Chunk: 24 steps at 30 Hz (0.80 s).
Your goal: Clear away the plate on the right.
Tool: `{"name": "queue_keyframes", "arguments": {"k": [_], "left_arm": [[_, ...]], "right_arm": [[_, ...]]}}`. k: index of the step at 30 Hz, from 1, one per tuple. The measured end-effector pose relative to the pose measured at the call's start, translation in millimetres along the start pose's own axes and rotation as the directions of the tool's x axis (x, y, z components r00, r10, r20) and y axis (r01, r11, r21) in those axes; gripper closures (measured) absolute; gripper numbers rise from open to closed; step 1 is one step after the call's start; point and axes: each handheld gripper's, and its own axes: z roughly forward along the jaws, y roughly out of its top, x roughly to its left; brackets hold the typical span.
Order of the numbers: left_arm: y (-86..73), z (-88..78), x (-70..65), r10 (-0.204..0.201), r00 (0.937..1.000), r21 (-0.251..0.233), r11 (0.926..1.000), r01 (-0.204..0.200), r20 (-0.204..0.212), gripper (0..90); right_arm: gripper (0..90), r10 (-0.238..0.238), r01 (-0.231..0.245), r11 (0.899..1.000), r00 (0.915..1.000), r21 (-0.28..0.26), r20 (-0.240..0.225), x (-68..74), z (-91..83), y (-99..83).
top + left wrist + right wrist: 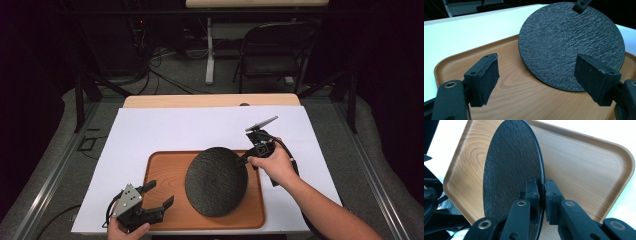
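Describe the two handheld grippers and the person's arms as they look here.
Both the left gripper and right gripper are black with two blocky padded jaws; each carries a grey three-cornered plate, and a black cable trails from the right one. The forearms show no sleeves.

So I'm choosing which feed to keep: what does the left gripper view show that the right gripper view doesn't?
Left gripper view alone: the left tool with its jaws spread wide and nothing between them, and the plate's textured face with its near edge resting on the tray.

Right gripper view alone: the right tool clamped on the plate's rim, one jaw on each side, the plate tilted nearly edge-on.

Both share the dark round plate and the wooden tray on the white table cover.
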Motion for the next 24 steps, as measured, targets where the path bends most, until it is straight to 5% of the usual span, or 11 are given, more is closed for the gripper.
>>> {"name": "queue_keyframes", "arguments": {"k": [24], "left_arm": [[-0.1,0.1,-0.4,-0.001,1.0000,0.002,1.0000,0.001,-0.001,19.9]], "right_arm": [[79.0,0.067,-0.067,0.998,0.9977,0.015,-0.003,-25.0,13.1,-13.5]]}}
